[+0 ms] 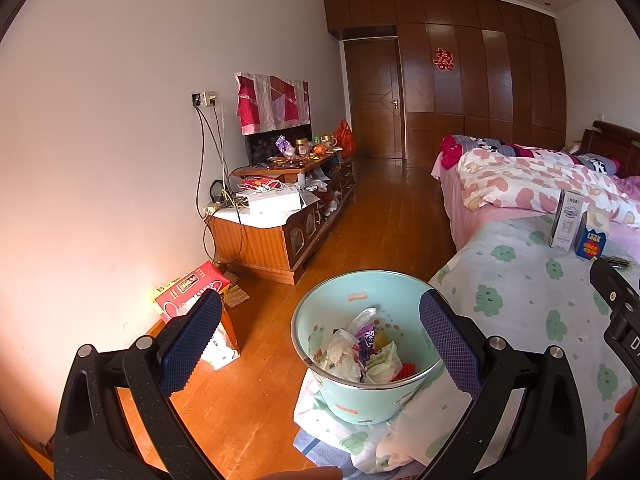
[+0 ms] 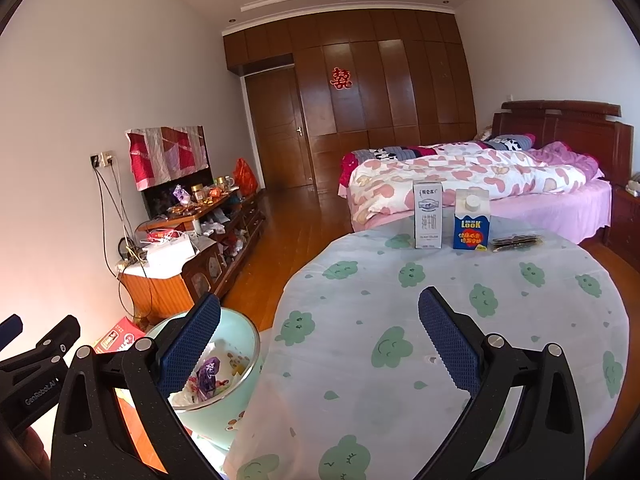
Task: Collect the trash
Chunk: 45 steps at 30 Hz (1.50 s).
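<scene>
In the left wrist view, the left gripper (image 1: pixel 320 340) has its fingers spread wide and holds nothing. The mint green trash bin (image 1: pixel 368 396), with wrappers (image 1: pixel 360 354) inside, stands between the two fingers and a little ahead of them.

In the right wrist view, the right gripper (image 2: pixel 320 340) is also spread and empty, over the cloud-print cloth (image 2: pixel 400 320). Far ahead of the fingertips stand a white milk carton (image 2: pixel 428 216) and a blue carton (image 2: pixel 472 220); a dark packet (image 2: pixel 516 243) lies just beside the blue one. The bin is behind the left finger (image 2: pixel 192 344).

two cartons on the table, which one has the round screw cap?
The blue carton, right of the white carton. It has a white round cap on its slanted top; the white one is flat-topped, capless.
</scene>
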Motion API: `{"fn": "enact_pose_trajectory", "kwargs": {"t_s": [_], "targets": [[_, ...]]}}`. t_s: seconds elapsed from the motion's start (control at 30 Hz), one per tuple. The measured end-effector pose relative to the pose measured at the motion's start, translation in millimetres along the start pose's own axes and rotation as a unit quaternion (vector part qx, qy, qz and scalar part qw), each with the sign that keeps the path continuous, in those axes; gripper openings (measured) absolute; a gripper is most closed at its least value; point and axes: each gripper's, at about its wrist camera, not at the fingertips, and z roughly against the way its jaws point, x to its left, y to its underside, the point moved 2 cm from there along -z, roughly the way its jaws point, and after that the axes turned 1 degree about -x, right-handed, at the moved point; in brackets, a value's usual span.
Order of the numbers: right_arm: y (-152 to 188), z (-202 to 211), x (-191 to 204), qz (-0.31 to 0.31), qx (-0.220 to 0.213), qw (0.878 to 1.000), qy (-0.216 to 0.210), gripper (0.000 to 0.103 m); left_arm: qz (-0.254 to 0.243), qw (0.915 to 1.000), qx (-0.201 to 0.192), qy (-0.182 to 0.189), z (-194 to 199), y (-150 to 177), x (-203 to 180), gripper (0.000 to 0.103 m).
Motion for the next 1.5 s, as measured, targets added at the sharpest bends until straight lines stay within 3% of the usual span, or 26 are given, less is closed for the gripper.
{"fn": "enact_pose_trajectory", "kwargs": {"t_s": [0.9,1.27,1.5], "targets": [[1.1,-0.8,-3.9,-0.001,-0.002,1.0,0.002,0.098,0.002,1.0,-0.008,-0.003,3.4,-4.0,-0.8,0.097],[1.4,-0.7,-4.4,-0.001,-0.001,1.0,0.002,0.098,0.019,0.9998,0.001,0.006,1.4,-5.4,3.6,0.097],[2.5,0.7,-5.0,-0.002,-0.003,1.0,0.005,0.098,0.022,0.9992,0.011,0.032,0.5,-3.4,1.1,0.094]]}}
